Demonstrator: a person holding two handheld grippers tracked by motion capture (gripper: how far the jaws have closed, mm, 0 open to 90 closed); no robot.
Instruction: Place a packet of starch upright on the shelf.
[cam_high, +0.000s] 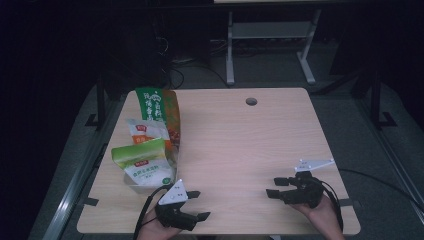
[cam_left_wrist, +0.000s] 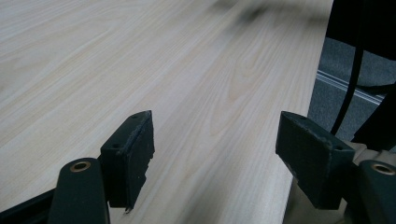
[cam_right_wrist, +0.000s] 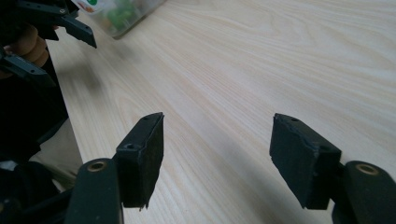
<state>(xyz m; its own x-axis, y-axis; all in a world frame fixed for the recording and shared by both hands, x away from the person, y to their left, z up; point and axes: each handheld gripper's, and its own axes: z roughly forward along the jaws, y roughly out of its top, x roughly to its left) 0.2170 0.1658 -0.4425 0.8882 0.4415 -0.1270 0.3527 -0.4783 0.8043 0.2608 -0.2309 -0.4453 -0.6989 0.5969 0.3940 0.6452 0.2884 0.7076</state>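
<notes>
My left black two-jaw gripper (cam_high: 198, 204) and right black two-jaw gripper (cam_high: 274, 186) hover released (nothing between either pair) over the pale wooden table (cam_high: 240, 140), near the clear plastic bin of snack packets (cam_high: 147, 165).

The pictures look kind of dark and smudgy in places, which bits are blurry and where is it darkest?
High view: the floor and room behind the table are very dark, the tabletop is lit. Left gripper view: the jaws are sharp, but the far tabletop goes soft and a dark smudge sits at the top. Right gripper view: the packets at the top are out of focus, and the left side is in shadow.
</notes>
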